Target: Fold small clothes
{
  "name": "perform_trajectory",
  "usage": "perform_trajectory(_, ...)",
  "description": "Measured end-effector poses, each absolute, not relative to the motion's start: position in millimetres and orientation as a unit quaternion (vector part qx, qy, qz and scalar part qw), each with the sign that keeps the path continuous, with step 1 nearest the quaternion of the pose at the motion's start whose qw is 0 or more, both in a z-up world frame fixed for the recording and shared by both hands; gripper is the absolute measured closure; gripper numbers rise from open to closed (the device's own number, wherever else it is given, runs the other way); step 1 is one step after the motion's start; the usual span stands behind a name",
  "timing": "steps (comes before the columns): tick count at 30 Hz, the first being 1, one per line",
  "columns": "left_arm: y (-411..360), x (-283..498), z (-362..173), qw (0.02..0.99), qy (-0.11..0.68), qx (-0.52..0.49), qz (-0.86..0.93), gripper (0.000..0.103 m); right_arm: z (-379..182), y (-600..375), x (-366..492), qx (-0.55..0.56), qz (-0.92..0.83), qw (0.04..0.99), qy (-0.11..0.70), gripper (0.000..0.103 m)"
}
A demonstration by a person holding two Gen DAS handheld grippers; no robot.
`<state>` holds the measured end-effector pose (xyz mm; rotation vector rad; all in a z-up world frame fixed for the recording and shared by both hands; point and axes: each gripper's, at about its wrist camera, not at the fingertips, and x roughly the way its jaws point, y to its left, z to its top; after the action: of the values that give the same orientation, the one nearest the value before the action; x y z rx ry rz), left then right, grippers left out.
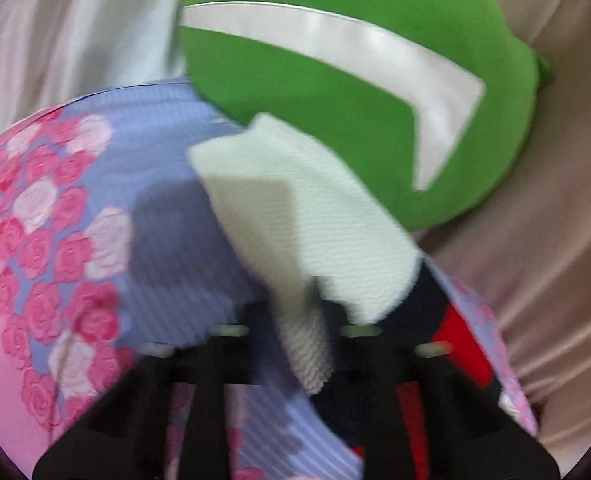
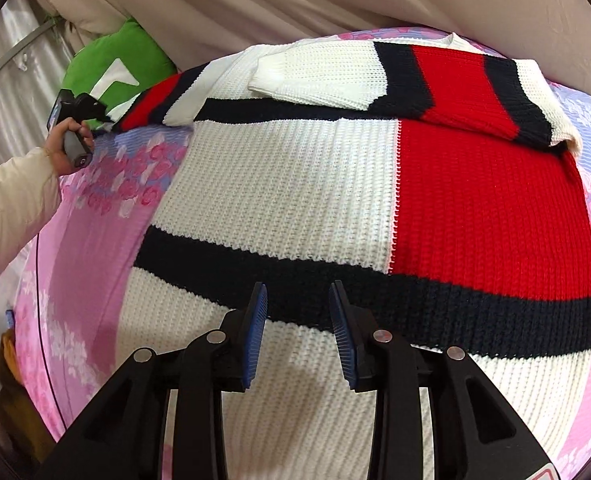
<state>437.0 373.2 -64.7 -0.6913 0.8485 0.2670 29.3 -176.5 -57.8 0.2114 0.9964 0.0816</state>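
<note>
Sweater [image 2: 295,184] flat on pink rose bedspread [image 2: 95,240]; green pillow [image 2: 111,60] behind; left fingers [image 1: 307,320] clamp sleeve; right fingers [image 2: 339,320] apart.

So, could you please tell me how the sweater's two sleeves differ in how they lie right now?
The right sleeve is folded across the sweater's chest, lying flat and untouched; the left sleeve stretches out sideways past the body. The left sleeve's white cuff is pinched in the left gripper, while the right gripper stands open above the hem, holding nothing. Both sleeves share white, navy and red bands.
</note>
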Motion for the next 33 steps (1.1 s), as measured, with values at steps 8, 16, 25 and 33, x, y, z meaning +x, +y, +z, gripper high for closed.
perform_trajectory(8,246,412,62,0.918,0.311,-0.248,0.008,0.097,-47,-179,33,0.11,0.033,0.881,0.46,0.07)
perform_trajectory(16,-37,346,99,0.909,0.333,-0.116,-0.224,0.093,-42,-204,19,0.124,0.015,0.887,0.445,0.068)
perform_trajectory(25,-136,285,-20,0.846,0.466,-0.111,-0.235,0.065,-55,-289,-15,0.141,-0.067,0.884,0.441,0.063)
perform_trajectory(33,-7,306,-28,0.856,0.459,-0.22,-0.093,0.047,-27,-361,58,0.168,-0.07,0.912,0.366,0.044)
